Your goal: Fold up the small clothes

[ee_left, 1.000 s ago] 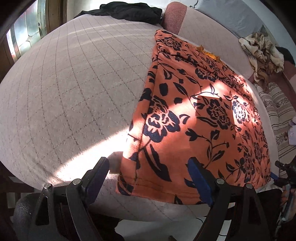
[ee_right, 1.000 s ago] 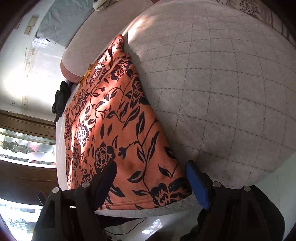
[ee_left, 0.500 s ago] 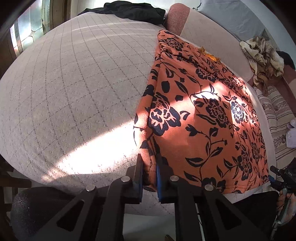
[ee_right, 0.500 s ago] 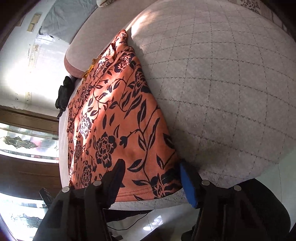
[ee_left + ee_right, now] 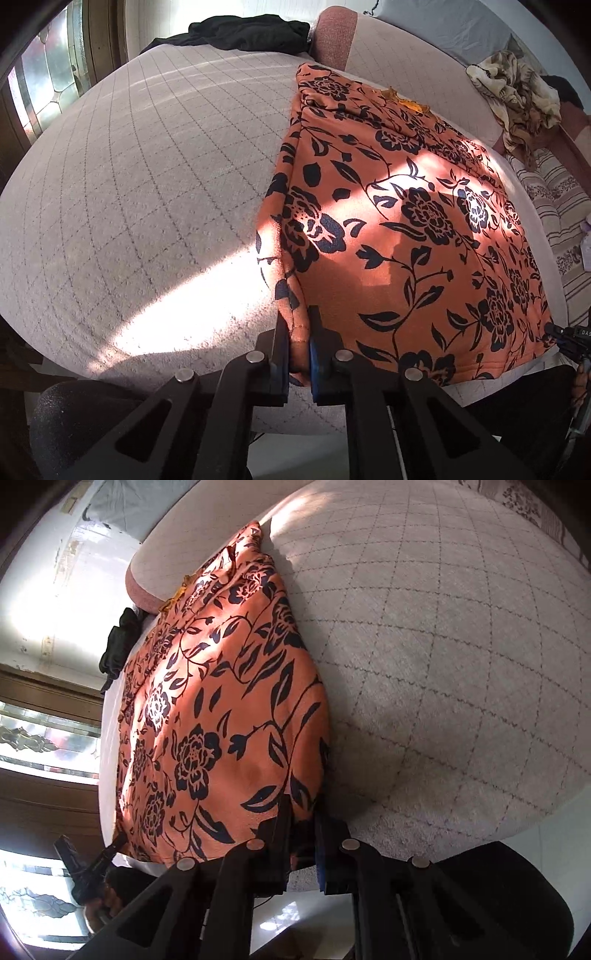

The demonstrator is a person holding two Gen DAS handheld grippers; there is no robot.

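Note:
An orange garment with a black flower print lies spread on a pale quilted bed. My left gripper is shut on the garment's near left corner, at the bed's front edge. In the right wrist view the same garment lies left of centre. My right gripper is shut on its near right corner, the cloth bunched between the jaws. The other gripper shows at the lower left of that view.
A black garment lies at the far end of the bed by a pink bolster. A crumpled beige cloth and a striped cover lie at the right. A window is at the left.
Both grippers were open around the garment's near corners. The left one shut on its corner first, then the right one shut on its corner. The near hem is now lifted and bunched.

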